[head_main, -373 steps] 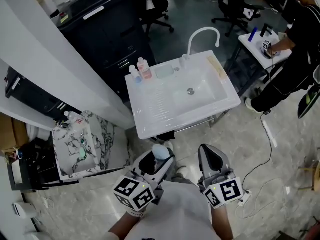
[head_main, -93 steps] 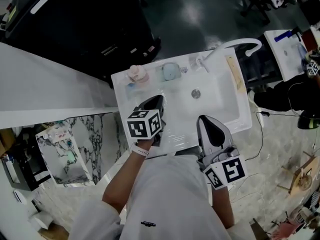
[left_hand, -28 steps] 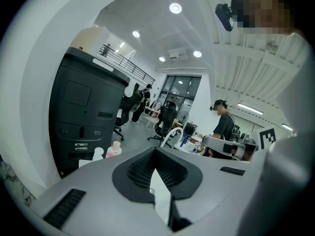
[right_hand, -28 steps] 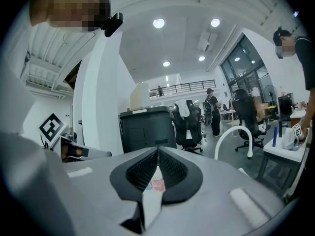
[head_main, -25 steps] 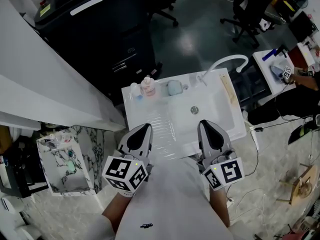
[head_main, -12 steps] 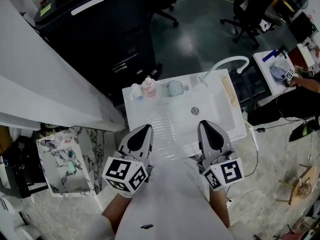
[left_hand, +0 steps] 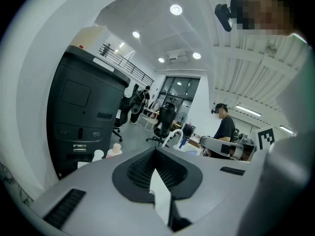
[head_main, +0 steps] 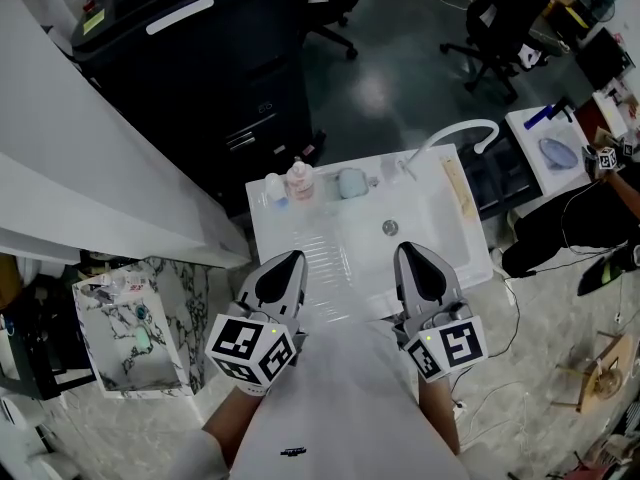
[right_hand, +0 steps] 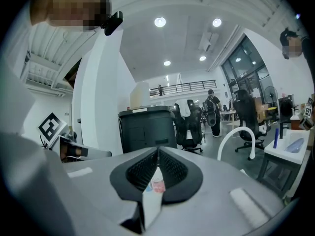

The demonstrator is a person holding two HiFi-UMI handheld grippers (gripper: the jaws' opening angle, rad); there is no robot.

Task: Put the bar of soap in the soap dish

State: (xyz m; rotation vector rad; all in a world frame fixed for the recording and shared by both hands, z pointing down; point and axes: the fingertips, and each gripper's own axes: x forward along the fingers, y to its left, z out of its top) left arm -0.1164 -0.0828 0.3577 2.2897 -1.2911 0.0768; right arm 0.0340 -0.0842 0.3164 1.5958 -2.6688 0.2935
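The pale blue bar of soap (head_main: 349, 181) lies in the soap dish on the back rim of the white sink (head_main: 455, 230), left of the curved faucet (head_main: 455, 132). Both grippers hang side by side at the sink's near edge, well short of the soap. My left gripper (head_main: 290, 260) is shut with nothing between its jaws (left_hand: 155, 150). My right gripper (head_main: 408, 251) is shut and empty as well (right_hand: 157, 150). In the right gripper view the faucet (right_hand: 235, 135) rises to the right of the jaws.
A pink bottle (head_main: 299, 181) and a small white bottle (head_main: 271, 187) stand left of the soap. A black cabinet (head_main: 200, 78) is behind the sink, a marbled box (head_main: 135, 323) on the floor at left. A person sits at a white table (head_main: 560, 148) at right.
Over the last second both grippers have kept still. Much earlier the left gripper held the soap in front of the sink, then reached over the sink; the soap now lies at the back rim.
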